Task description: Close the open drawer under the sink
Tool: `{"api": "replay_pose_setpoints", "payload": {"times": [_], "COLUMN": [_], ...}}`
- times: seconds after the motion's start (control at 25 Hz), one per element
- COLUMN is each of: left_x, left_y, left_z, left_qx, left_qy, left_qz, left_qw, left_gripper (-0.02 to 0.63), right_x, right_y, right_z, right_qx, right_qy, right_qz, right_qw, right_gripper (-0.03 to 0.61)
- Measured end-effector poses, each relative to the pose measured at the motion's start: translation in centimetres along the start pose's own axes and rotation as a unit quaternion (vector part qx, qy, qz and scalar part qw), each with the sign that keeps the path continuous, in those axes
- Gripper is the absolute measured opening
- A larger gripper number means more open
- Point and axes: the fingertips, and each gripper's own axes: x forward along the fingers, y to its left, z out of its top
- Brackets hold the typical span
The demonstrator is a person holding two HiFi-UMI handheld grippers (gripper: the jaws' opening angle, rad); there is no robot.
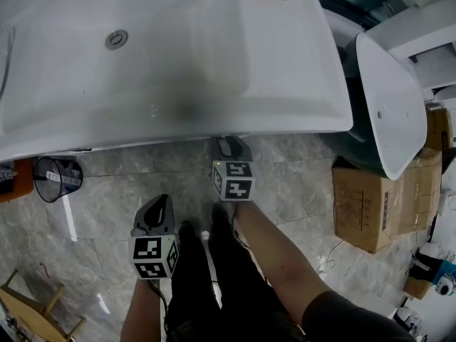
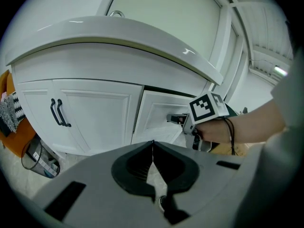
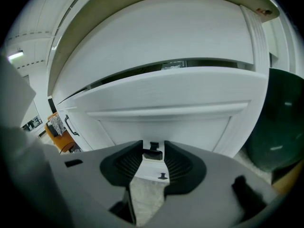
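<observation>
The white drawer front [image 3: 166, 122] under the sink [image 1: 178, 55] stands slightly out, with a dark gap [image 3: 171, 64] above it. My right gripper [image 3: 153, 148] is at the drawer's small dark handle [image 3: 153, 152], and its pads are closed on the handle from both sides. In the head view the right gripper [image 1: 229, 152] reaches under the sink's front rim. The left gripper view shows the right gripper [image 2: 183, 119] against the drawer front [image 2: 159, 113]. My left gripper [image 2: 153, 144] hangs back over the floor, lower left in the head view [image 1: 161, 209], shut and holding nothing.
Left of the drawer are two white cabinet doors with black handles [image 2: 59, 113]. A mesh bin [image 1: 57, 178] stands on the tiled floor at the left. Cardboard boxes [image 1: 370, 198] and a dark tub with a white rim [image 1: 388, 98] crowd the right. My legs stand behind the grippers.
</observation>
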Motion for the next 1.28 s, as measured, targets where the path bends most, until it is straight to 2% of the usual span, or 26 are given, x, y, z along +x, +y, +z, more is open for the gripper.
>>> {"api": "replay_pose_setpoints", "payload": {"times": [0.32,0.72,0.88,1.04,1.28], "left_x": [0.7,0.0,-1.8,-5.0,-9.7], "left_y": [0.2,0.0,-0.5,-1.4,-3.4], "left_z": [1.2,2.3,3.5,4.6,5.9], "left_qx": [-0.003,-0.001,0.013,0.031,0.042], "left_qy": [-0.007,-0.016,-0.027,-0.035,-0.04], "left_qz": [0.002,-0.01,-0.028,-0.049,-0.075], "left_qw": [1.0,0.9998,0.9992,0.9977,0.9954], "left_gripper": [0.015,0.015,0.015,0.015,0.015], "right_x": [1.5,0.0,-3.3,-9.0,-17.3], "right_y": [-0.2,-0.1,-0.1,0.7,2.6], "right_z": [1.2,1.5,1.8,2.8,5.3], "right_qx": [0.0,-0.016,0.003,0.027,0.033], "right_qy": [0.002,0.008,0.003,-0.015,-0.044], "right_qz": [0.003,-0.006,-0.028,-0.042,-0.036], "right_qw": [1.0,1.0,1.0,0.999,0.998], "right_gripper": [0.149,0.149,0.149,0.149,0.148]}}
